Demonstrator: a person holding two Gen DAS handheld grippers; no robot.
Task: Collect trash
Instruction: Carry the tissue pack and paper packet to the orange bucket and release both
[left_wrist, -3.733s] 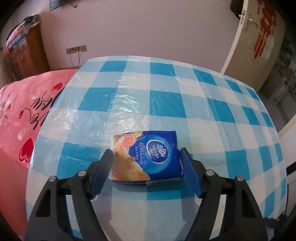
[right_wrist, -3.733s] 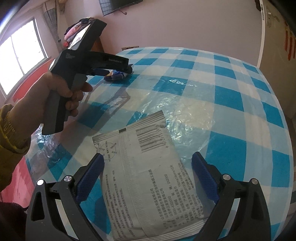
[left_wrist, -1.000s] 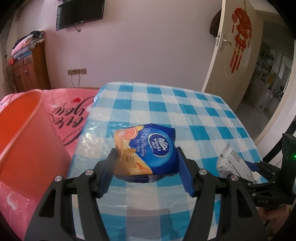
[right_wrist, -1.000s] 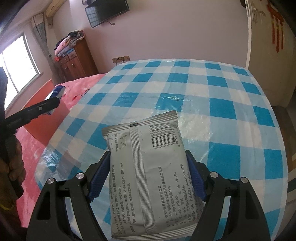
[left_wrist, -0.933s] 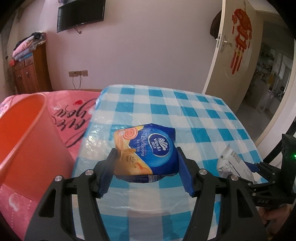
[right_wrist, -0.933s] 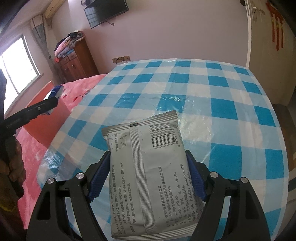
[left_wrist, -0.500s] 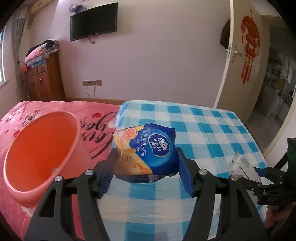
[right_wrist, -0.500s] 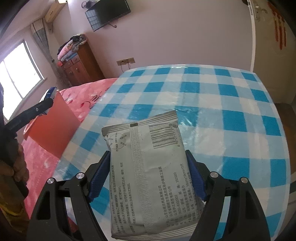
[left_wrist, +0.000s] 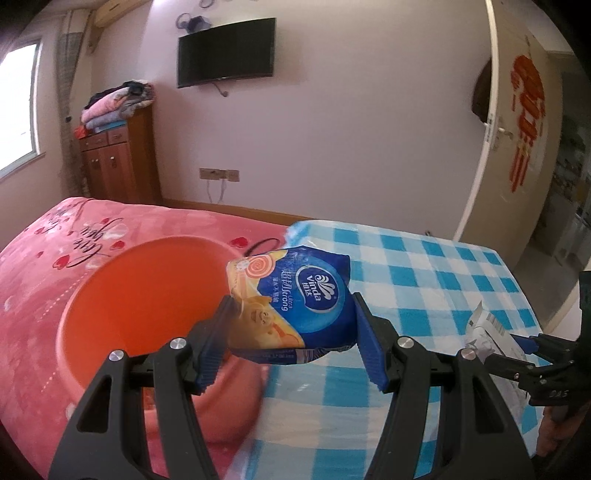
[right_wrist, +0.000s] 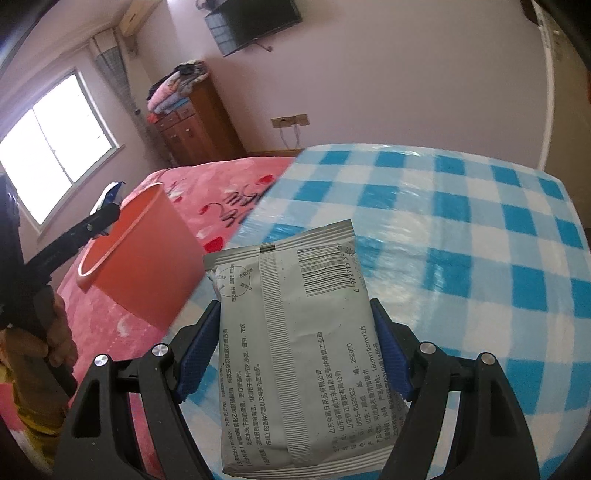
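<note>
My left gripper is shut on a blue and orange Vinda tissue pack and holds it in the air at the near right rim of an orange bin. My right gripper is shut on a grey printed packet and holds it above the left edge of the blue checked table. The bin also shows in the right wrist view, left of the table, with the left gripper over its far rim. The right gripper with its packet shows in the left wrist view.
A bed with a pink cover lies behind and beside the bin. A wooden cabinet stands at the far wall under a wall television. A white door is open at the right.
Both grippers have risen and swung left with their loads. The left one has moved from over the table to the orange bin's rim. The bin has come fully into view.
</note>
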